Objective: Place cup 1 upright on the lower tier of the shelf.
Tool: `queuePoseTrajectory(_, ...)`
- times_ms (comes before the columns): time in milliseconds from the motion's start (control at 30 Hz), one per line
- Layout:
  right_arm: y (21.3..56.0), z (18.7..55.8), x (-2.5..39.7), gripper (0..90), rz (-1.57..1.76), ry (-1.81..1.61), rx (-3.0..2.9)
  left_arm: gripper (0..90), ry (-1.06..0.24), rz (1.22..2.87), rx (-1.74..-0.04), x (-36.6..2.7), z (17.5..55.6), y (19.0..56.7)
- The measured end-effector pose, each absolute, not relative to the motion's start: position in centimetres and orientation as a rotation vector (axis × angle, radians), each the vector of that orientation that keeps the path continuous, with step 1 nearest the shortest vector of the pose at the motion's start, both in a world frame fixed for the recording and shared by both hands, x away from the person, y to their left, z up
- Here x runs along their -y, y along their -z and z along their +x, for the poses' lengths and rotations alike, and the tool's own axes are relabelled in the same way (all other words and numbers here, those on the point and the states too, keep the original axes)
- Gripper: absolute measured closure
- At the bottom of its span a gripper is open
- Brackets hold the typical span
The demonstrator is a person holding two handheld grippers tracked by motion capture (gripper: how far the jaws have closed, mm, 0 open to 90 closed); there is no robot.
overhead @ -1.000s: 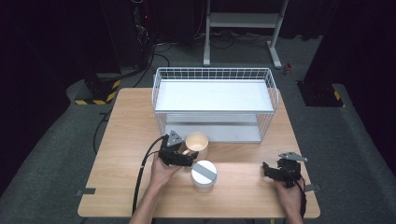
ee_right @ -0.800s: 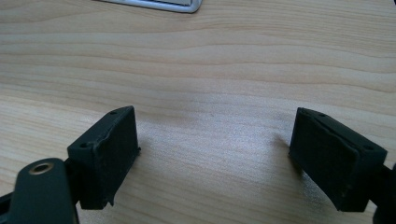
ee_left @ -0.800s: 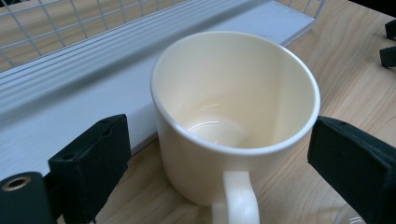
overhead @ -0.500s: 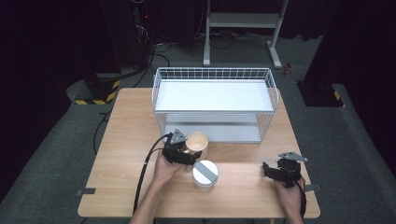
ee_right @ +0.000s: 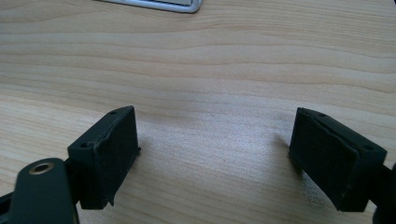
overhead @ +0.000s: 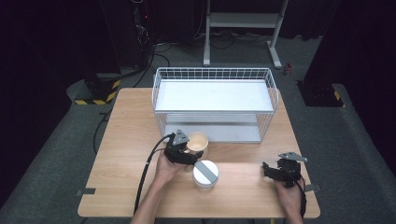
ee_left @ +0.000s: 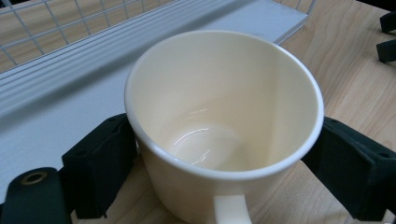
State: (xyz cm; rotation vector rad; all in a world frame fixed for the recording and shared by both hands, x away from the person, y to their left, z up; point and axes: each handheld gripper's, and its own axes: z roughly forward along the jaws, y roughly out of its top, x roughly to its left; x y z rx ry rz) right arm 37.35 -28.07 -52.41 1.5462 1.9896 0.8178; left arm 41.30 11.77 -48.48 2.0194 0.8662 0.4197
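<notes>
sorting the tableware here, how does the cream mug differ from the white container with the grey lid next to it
The cream mug stands open-topped and empty; the white container is closed by a flat grey lid. The mug has a handle, while no handle shows on the container. The left gripper has its jaws on either side of the mug; the container stands free, nearer the person. Both are round, pale, upright and stand on the wooden table in front of the wire rack.

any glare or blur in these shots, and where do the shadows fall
Left gripper view: sharp, soft glare inside the cream mug. Right gripper view: faint shadows beside each pad on the wooden table. High view: table lit, surroundings dark.
</notes>
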Motion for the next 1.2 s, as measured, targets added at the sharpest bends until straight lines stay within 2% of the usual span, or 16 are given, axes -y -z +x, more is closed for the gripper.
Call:
queuePoseTrajectory(500, 52.4, 37.3, 28.1, 15.2, 1.546, -0.818, -1.990, 15.2, -0.462, 2.032, -0.850, -12.7, 40.7, 48.0)
queuePoseTrajectory(633, 52.4, 37.4, 28.1, 15.3, 1.541, -0.817, -1.992, 25.5, -0.494, 2.016, -0.838, -13.3, 40.2, 47.7)
queuePoseTrajectory(833, 52.4, 37.4, 28.1, 15.3, 1.540, -0.819, -1.993, 30.8, -0.478, 2.023, -0.831, -13.4, 40.0, 47.9)
queuePoseTrajectory(1000, 52.4, 37.4, 28.1, 15.3, 1.538, -0.819, -1.994, 42.1, -0.465, 2.029, -0.822, -13.4, 39.9, 48.0)
queuePoseTrajectory(1200, 52.4, 37.4, 28.1, 15.3, 1.538, -0.819, -1.994, 51.7, -0.446, 2.036, -0.823, -13.6, 39.6, 48.1)
